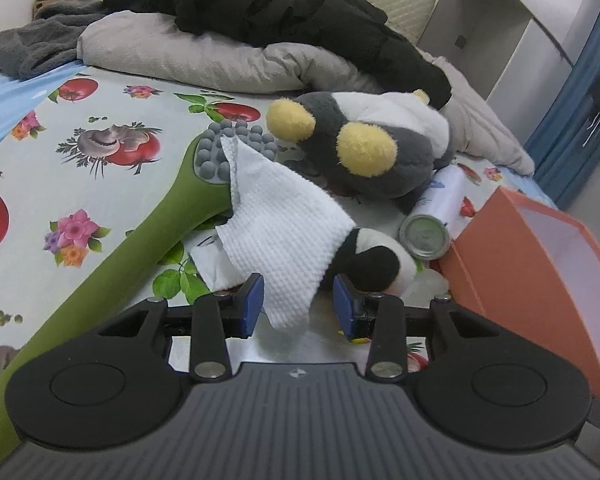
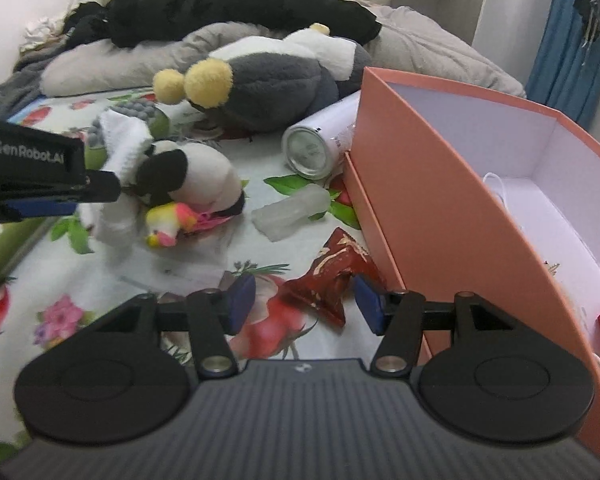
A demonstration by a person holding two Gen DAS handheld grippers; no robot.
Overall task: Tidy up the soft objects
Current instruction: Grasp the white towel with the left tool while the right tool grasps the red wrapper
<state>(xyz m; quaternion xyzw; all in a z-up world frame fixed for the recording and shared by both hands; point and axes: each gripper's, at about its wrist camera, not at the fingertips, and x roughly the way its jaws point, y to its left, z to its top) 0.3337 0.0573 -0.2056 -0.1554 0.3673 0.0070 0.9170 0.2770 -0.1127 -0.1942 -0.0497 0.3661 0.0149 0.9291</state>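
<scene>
Left gripper (image 1: 299, 304): jaws spread, nothing pinched. A corner of the white textured cloth wipe (image 1: 284, 224) hangs in the gap between the blue pads, touching neither as far as I can tell. The wipe drapes over the small black-and-white panda plush (image 1: 374, 258) at 1 o'clock and over the nubbed grey head of the long green massage stick (image 1: 140, 240) at 11 o'clock.

Right gripper (image 2: 304, 304): jaws spread, empty, hovering over the crumpled red foil snack wrapper (image 2: 332, 276). The open orange cardboard box (image 2: 440, 184) lies at 2 o'clock.

Other soft items: large grey-and-white penguin plush with yellow feet (image 1: 380, 136) at 12 o'clock, lying on the flower-and-tomato print bed sheet (image 1: 60, 152).

Risks, as judged:
- Closing on the wipe corner alone may lift only the wipe; the panda would stay put.
- The wipe may snag on the stick's nubs and drag the stick.
- The white cylindrical metal-capped bottle (image 2: 320, 148) lies just beside the box and could roll if either plush is dragged.
- A small pink-and-yellow plush toy (image 2: 168, 224) touches the panda; it may be knocked aside.
- The right gripper may catch the wrapper, which is not a soft toy.
</scene>
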